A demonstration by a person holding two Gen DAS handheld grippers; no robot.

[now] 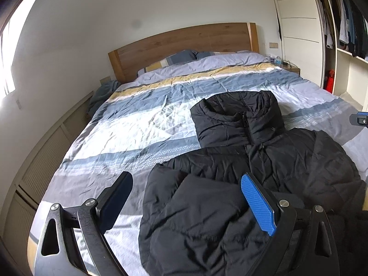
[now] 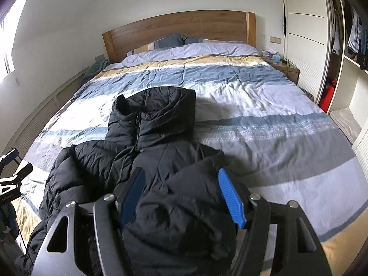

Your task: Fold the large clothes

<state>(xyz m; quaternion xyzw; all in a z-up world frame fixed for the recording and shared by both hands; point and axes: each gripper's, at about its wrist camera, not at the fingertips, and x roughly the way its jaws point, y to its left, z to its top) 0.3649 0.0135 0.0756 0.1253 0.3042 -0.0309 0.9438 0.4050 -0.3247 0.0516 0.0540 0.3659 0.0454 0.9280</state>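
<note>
Black puffer jacket [image 2: 147, 151] zipped, front up, hood toward headboard [image 2: 179, 26]; left gripper [image 1: 186, 197] and right gripper [image 2: 181, 195] spread, pinching nothing.

Wide open bed cover [image 2: 264, 119] right of the black puffy jacket [image 2: 161, 138] in the right wrist view, open cover on its left in the left wrist view, wooden headboard [image 1: 184, 43] at the top, wardrobe [image 2: 303, 34] at upper right

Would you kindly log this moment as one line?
item: black puffer jacket flat on striped duvet | sleeves: folded in | left gripper: open, empty | right gripper: open over jacket
</note>
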